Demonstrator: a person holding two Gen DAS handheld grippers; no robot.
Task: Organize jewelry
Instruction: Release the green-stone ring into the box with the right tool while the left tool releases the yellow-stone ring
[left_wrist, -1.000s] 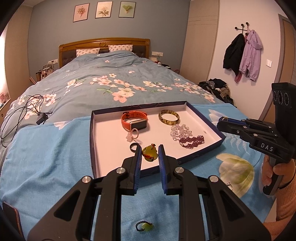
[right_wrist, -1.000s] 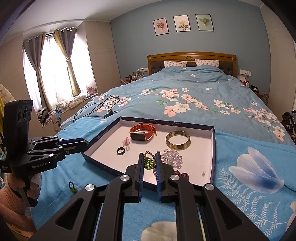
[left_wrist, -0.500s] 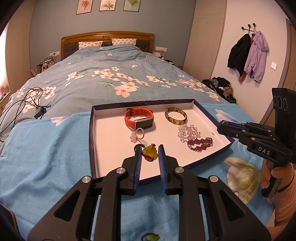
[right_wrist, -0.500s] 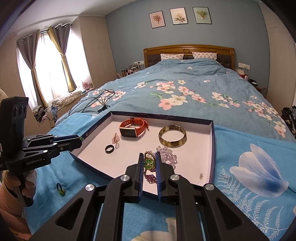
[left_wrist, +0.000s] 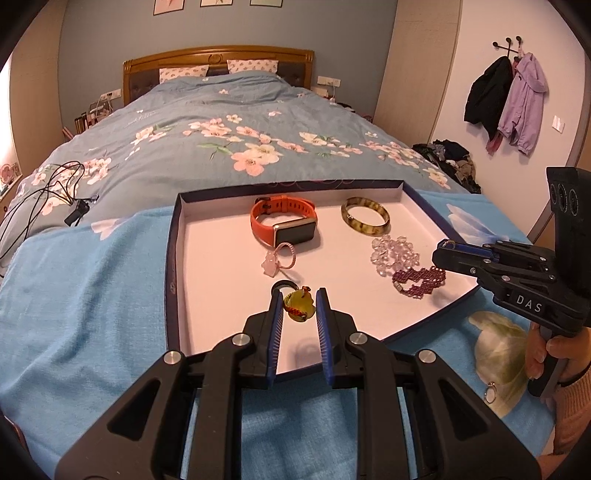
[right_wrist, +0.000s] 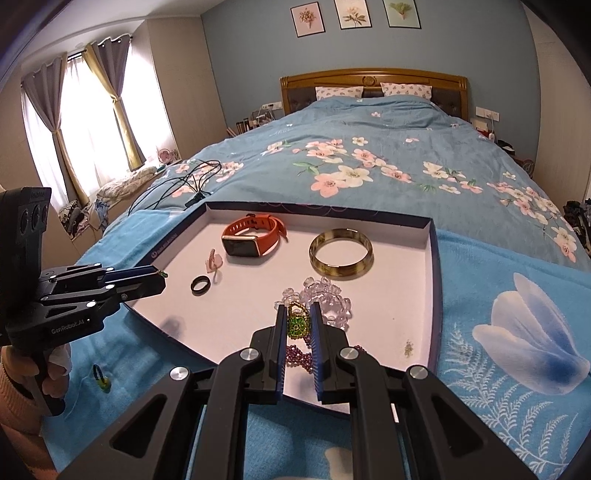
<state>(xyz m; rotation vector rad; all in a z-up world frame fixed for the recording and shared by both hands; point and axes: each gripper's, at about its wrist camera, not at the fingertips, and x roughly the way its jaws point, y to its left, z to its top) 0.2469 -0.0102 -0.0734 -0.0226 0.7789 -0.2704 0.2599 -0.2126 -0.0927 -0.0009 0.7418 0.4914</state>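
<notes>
The left gripper (left_wrist: 299, 308) is pinching a yellow pendant (left_wrist: 298, 305) on a red cord, hanging it over the near part of the tray (left_wrist: 170, 258), in front of the black ring (right_wrist: 200, 284). It looks light and smooth, probably slippery, so the cord knot seems the safer hold. To the right, the right gripper (right_wrist: 299, 325) is clamping a green bead charm (right_wrist: 297, 322) above the clear beads (right_wrist: 325, 299) and purple beads (left_wrist: 419, 282). That one looks light and limp, likely to snag. The watch (left_wrist: 284, 225) and bangle (left_wrist: 365, 220) are sitting rigid at the tray's far side.
</notes>
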